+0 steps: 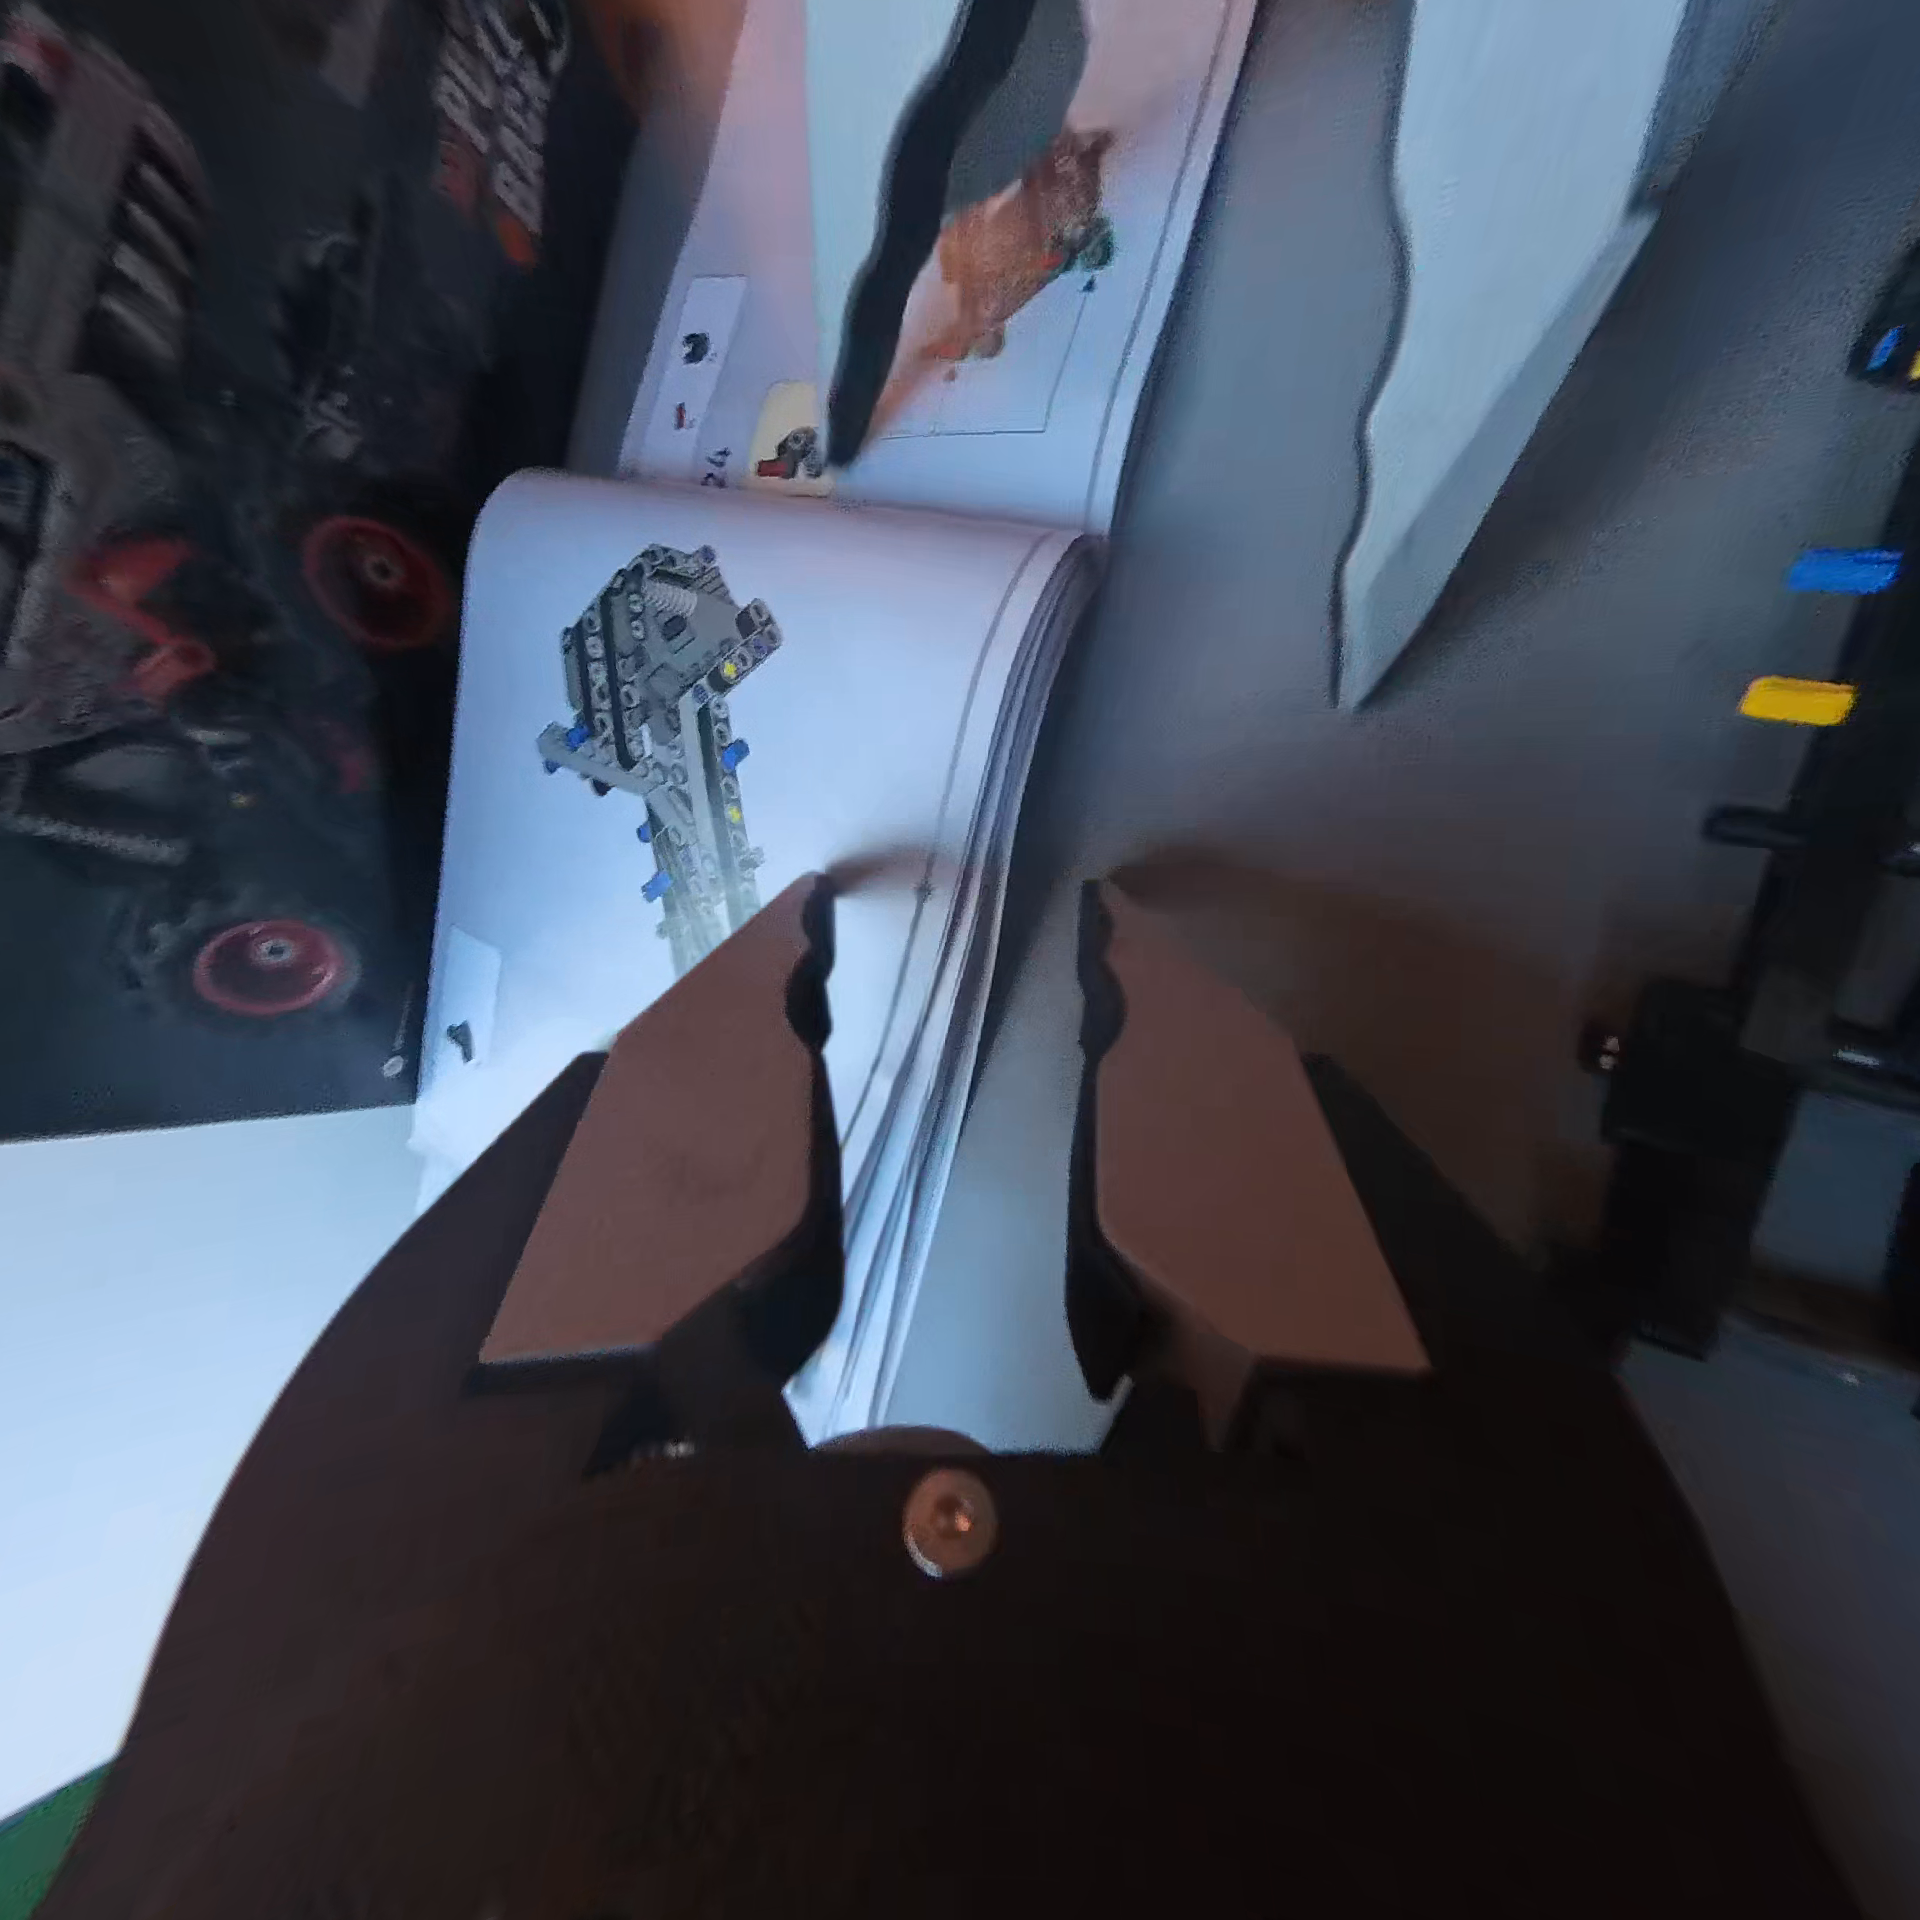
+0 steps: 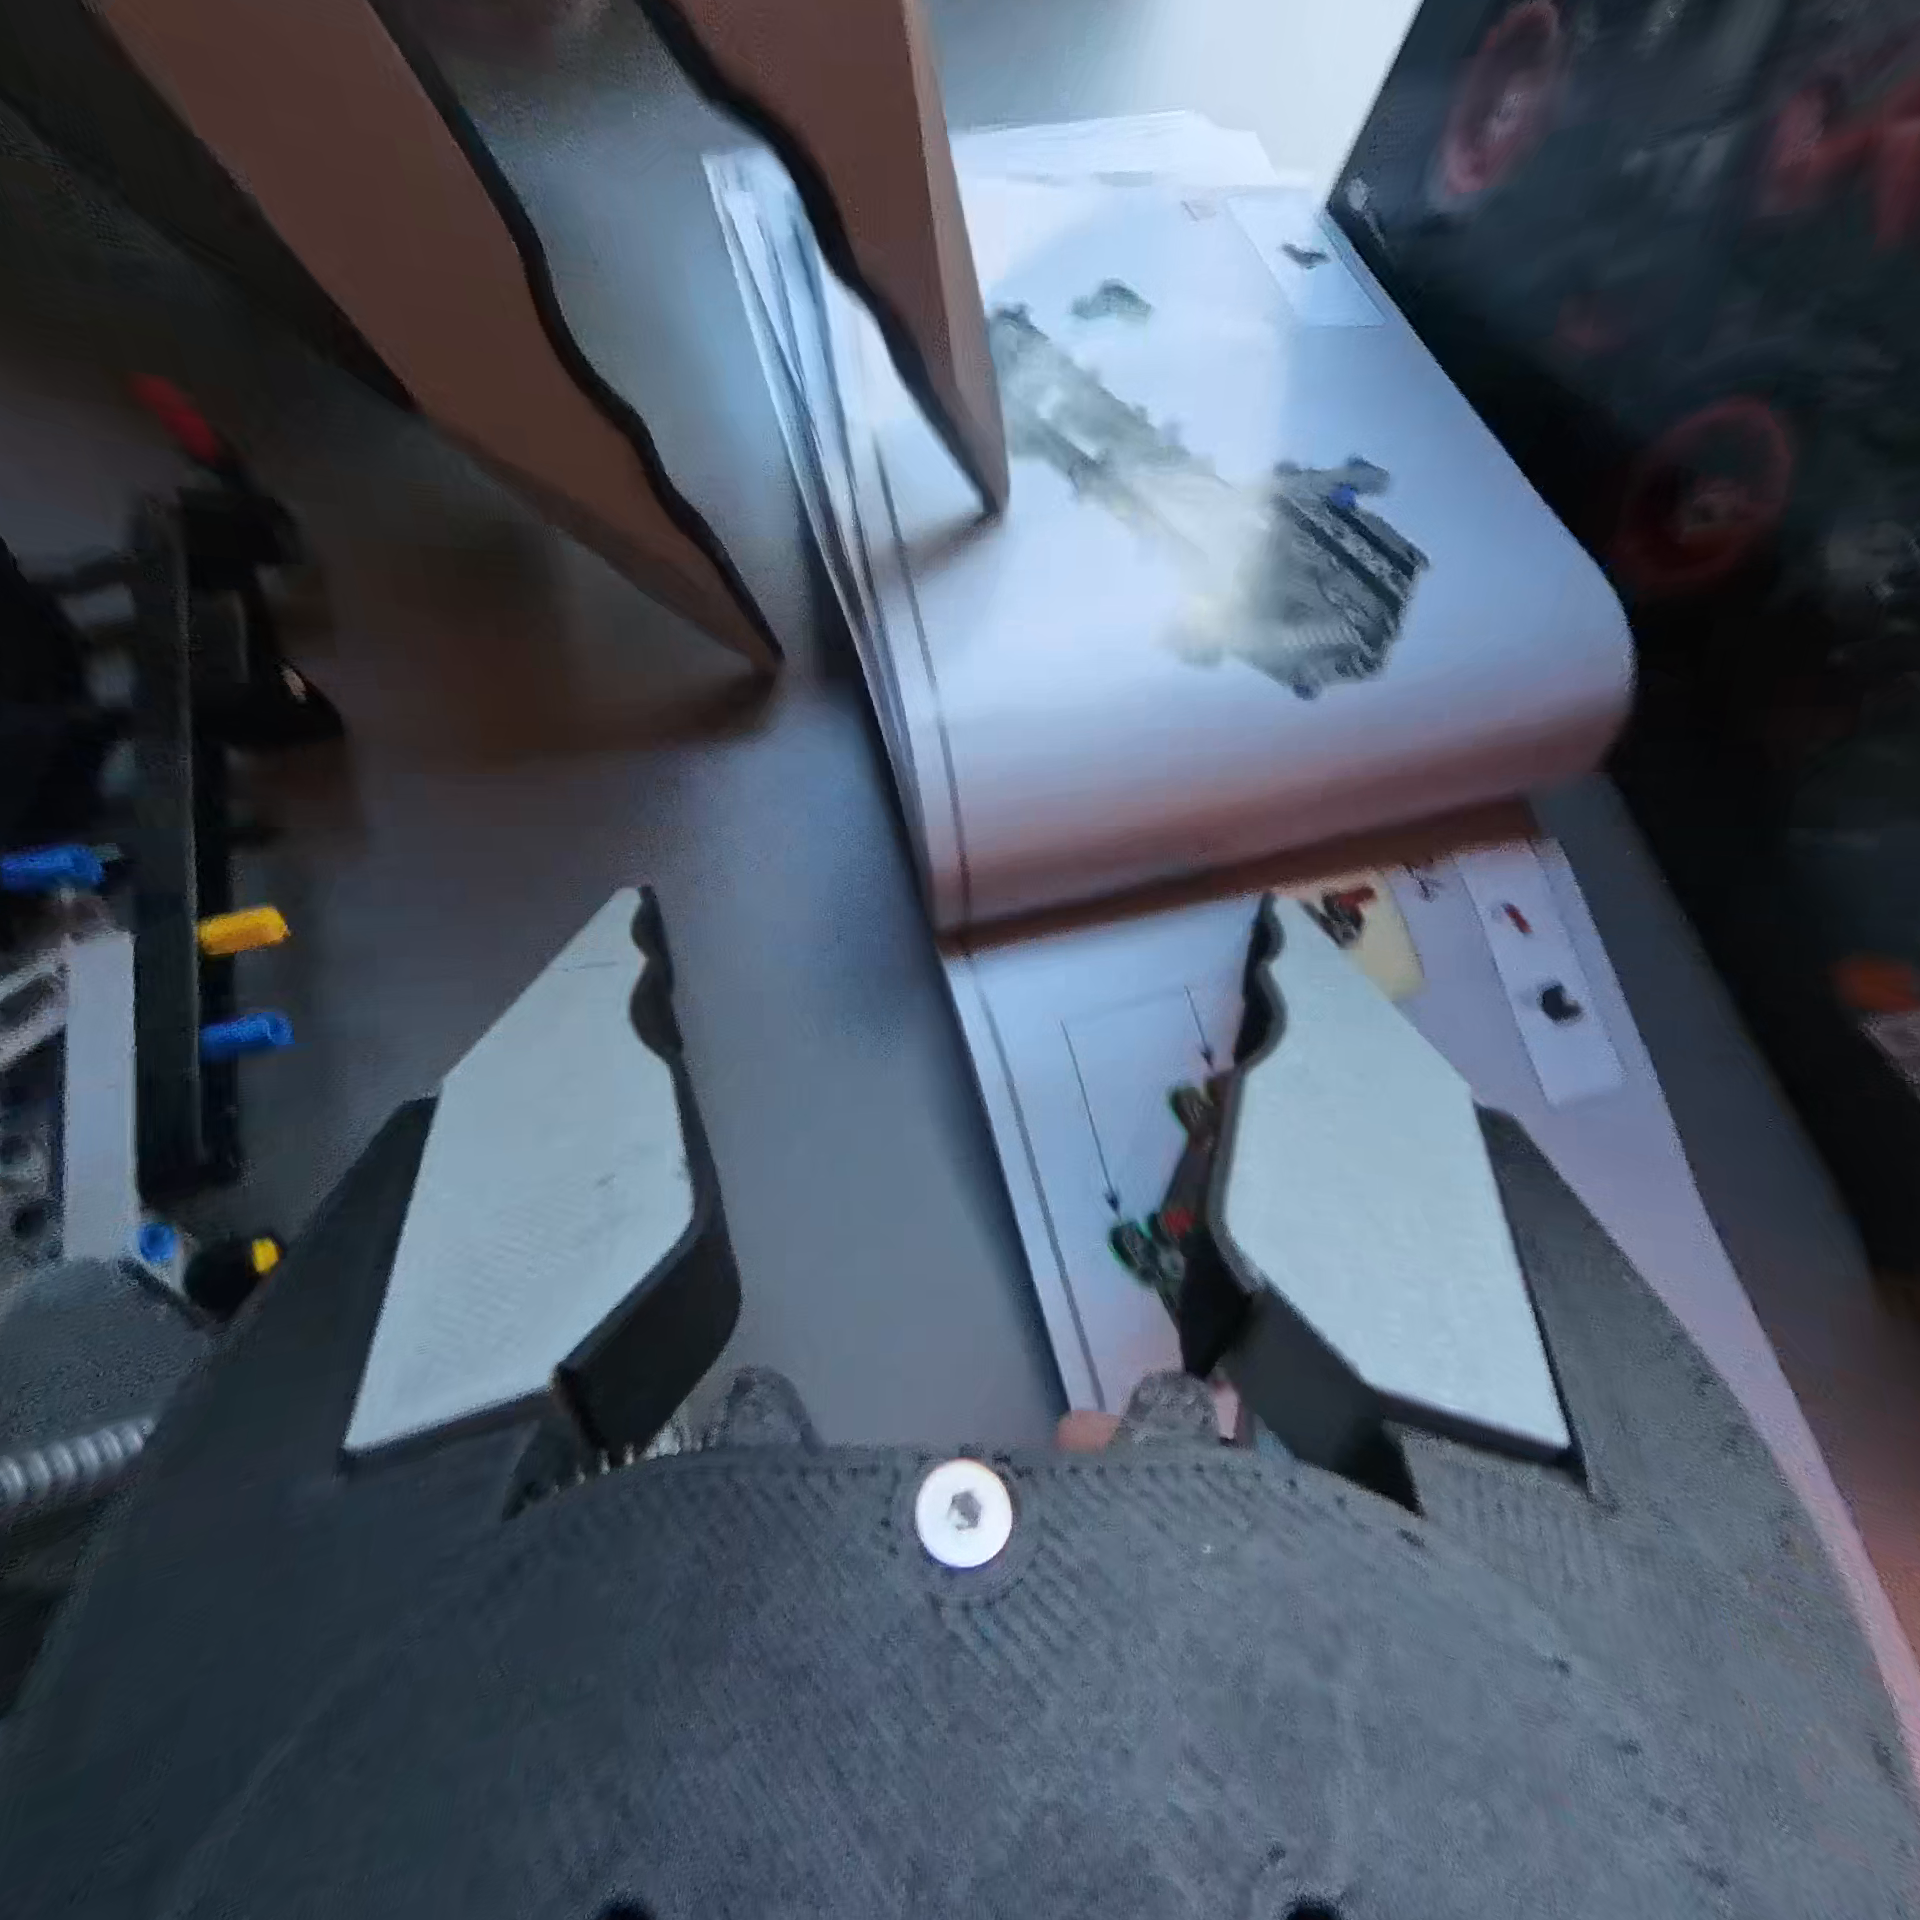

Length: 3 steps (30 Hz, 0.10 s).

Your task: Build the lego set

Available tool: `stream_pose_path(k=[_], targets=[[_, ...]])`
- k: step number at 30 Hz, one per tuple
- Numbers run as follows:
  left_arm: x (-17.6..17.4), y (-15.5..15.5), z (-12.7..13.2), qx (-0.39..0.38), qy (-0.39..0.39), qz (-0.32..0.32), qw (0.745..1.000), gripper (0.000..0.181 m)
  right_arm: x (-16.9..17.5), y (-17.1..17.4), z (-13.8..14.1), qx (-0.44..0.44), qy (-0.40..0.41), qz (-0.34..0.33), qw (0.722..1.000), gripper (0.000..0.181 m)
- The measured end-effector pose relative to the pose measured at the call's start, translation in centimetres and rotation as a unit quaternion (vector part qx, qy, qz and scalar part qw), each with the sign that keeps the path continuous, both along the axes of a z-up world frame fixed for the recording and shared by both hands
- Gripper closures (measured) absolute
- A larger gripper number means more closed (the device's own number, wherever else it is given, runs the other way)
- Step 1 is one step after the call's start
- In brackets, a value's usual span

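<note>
The open instruction booklet (image 1: 831, 644) lies on the grey table (image 1: 1226, 727), its near page showing a grey build. My left gripper (image 1: 956, 904), with brown fingers, is open and straddles the booklet's page edge, holding nothing. My right gripper (image 2: 954, 914), with pale fingers, is open wide and empty, one finger over the booklet's (image 2: 1247, 748) other page and one over the table. Each gripper also shows in the other's view: the right one (image 1: 1096, 577) opposite the left, and the left one (image 2: 883, 587) at the top. A partly built black Lego frame (image 2: 166, 883) with blue and yellow pins stands beside them.
The dark Lego box (image 1: 208, 623) with red wheels pictured lies along the booklet's far side; it also shows in the right wrist view (image 2: 1714, 416). The Lego frame (image 1: 1849, 727) sits at the right edge. A white surface (image 1: 156, 1351) lies at lower left. The grippers' ends are close to 6 centimeters from one another.
</note>
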<state>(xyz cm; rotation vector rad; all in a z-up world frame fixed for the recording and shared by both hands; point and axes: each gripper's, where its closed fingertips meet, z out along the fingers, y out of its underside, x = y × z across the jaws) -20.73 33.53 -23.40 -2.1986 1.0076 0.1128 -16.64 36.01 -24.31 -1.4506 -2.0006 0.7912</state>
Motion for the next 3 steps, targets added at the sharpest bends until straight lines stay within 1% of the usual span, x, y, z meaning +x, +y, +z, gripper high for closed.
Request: stream_pose_path(k=[1,2,3], targets=[[0.12,0.01,-0.06,0.000,-0.010,-0.003,1.000,0.139,-0.40,-0.47,0.05,-0.005,-0.004,0.007,1.000,0.092],[0.08,-0.02,-0.07,0.002,-0.016,-0.005,1.000,0.141,-0.70,-0.36,0.18,0.004,-0.005,0.004,1.000,0.110],[-0.18,-0.02,-0.05,0.006,-0.014,-0.004,1.000,0.141,-0.74,0.02,0.37,0.025,-0.006,0.007,1.000,0.148]])
